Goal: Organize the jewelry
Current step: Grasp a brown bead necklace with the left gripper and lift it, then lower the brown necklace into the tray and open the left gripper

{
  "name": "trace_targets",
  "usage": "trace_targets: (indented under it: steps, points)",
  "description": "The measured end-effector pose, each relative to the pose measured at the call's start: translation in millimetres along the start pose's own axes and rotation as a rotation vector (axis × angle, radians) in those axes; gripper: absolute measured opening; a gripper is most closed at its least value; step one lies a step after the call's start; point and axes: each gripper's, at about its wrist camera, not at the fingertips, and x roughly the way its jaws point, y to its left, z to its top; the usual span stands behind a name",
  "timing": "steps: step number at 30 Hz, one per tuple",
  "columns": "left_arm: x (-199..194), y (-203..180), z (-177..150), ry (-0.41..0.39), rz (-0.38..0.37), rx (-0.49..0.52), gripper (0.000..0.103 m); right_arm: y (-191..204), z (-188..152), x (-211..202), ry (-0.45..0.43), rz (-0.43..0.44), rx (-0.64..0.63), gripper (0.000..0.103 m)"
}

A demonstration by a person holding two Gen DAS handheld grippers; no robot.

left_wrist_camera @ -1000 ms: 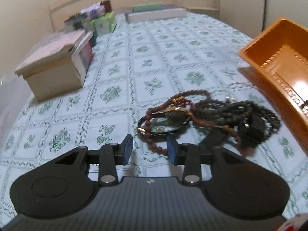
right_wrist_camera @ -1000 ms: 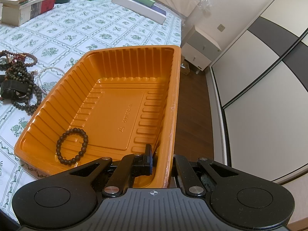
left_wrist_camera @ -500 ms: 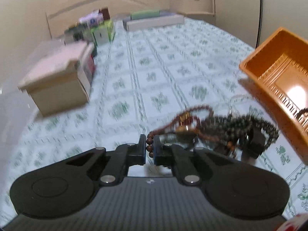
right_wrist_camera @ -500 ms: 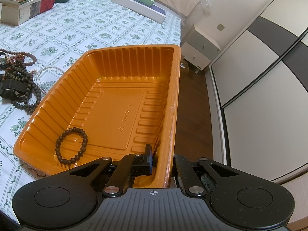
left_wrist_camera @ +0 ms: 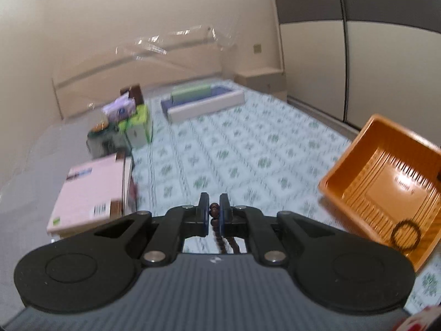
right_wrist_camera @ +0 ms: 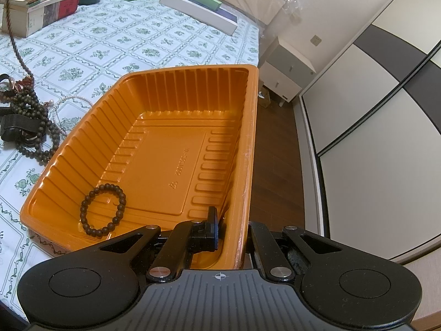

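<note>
My left gripper is shut on a reddish-brown bead necklace, lifted above the table; its strand hangs taut at the far left of the right wrist view. My right gripper is shut on the near rim of the orange tray, one finger inside, one outside. A dark bead bracelet lies in the tray's near left corner and also shows in the left wrist view. The remaining jewelry pile, dark beads and a black piece, lies left of the tray.
The table has a green-patterned cloth. A stack of books stands at the left, green boxes and a flat white box at the back. The table edge and wooden floor are right of the tray.
My left gripper closed on the reddish-brown necklace and lifted it up off the pile, the view swinging upward. The right gripper and tray stayed put.
</note>
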Motion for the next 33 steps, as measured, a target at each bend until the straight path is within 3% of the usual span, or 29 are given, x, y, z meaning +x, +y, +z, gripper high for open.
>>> trace_targets:
  steps: [11,23,29,33]
  points:
    - [-12,-30,44,-0.081,-0.096,0.075,0.006,1,0,0,-0.001,0.000,-0.002,0.004]
    - [-7,-112,82,-0.146,-0.321,0.160,0.006,0,0,0,0.000,0.001,-0.003,0.004]
    - [1,-153,87,-0.137,-0.426,0.166,0.006,1,0,0,-0.001,0.000,-0.002,0.004]
    - [15,-182,77,-0.077,-0.485,0.195,0.006,2,0,1,-0.001,0.000,-0.001,0.004]
